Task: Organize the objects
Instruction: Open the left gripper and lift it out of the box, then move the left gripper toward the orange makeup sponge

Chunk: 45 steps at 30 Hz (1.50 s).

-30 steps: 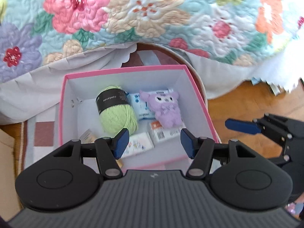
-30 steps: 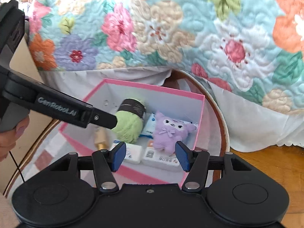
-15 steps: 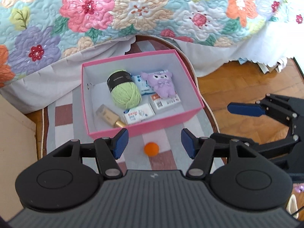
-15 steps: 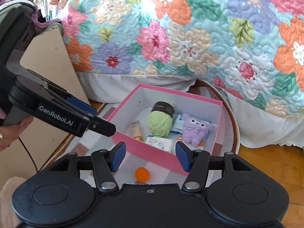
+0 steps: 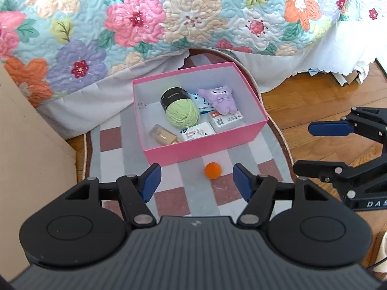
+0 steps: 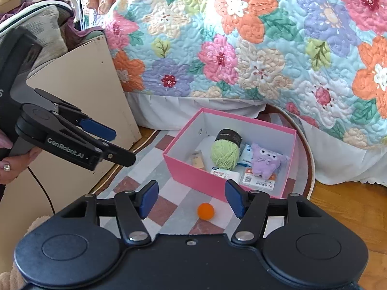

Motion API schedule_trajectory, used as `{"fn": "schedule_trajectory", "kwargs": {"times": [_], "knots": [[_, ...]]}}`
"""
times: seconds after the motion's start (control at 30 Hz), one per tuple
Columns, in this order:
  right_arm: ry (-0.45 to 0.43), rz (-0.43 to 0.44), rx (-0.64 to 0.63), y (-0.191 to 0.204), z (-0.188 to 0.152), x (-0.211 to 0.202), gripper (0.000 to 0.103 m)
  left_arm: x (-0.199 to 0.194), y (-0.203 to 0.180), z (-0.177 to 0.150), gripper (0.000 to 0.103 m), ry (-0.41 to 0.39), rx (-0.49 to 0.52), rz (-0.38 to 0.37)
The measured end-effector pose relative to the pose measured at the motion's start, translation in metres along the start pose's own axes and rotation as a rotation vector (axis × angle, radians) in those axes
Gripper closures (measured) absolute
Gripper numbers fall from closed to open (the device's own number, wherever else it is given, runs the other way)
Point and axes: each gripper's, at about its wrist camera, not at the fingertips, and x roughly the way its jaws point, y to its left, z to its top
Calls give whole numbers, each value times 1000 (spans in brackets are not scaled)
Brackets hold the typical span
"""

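Yarn, plush and packets already sat in the open pink cardboard box (image 5: 205, 148), which stood on the checked oval rug (image 5: 169, 200) at the foot of the flowered quilt (image 5: 193, 19): a ball of light green yarn with a black band (image 5: 181, 111), a small purple plush toy (image 5: 221, 99), several flat white printed packets (image 5: 197, 131) and a small tan bottle (image 5: 163, 134) lying on its side.

One thing was left out, a small round orange ball (image 5: 212, 170), resting on the rug just beside the box's near wall.

The left gripper (image 5: 194, 181) hung above the rug with nothing between its blue pads, its jaws opening. The ball lay at about one o'clock from the midpoint between those pads, slightly beyond their tips and nearer the right-hand pad. The right gripper (image 6: 191, 199) was likewise empty and opening, and from its own camera the ball (image 6: 205, 211) sat almost dead centre between its pads, if anything at six o'clock. Being round, the ball offered no long axis to line up with.

Which hand was truly nearer I could not judge well through such curved lenses; the right one looked better centred on it. A short straight descent would probably put either pair of pads around the ball.
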Motion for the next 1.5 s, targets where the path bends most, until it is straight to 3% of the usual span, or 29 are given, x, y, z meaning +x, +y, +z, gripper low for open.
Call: {"fn": "schedule_trajectory", "kwargs": {"times": [0.37, 0.8, 0.93, 1.07, 1.3, 1.5], "knots": [[36, -17, -55, 20, -11, -3, 35, -5, -2, -26, 34, 28, 13, -9], [124, -52, -190, 36, -36, 20, 27, 27, 8, -40, 32, 78, -64, -84], [131, -39, -189, 34, -44, 33, 25, 52, 14, -40, 28, 87, -84, -142], [156, -43, -186, 27, -55, 56, 24, 84, 18, -38, 23, 97, -82, -142], [191, -56, -295, 22, -68, 89, 24, 143, 25, -40, 23, 141, -126, -176], [179, -20, -274, 12, -72, 114, 24, 176, 27, -46, 25, 108, -196, -193]]}}
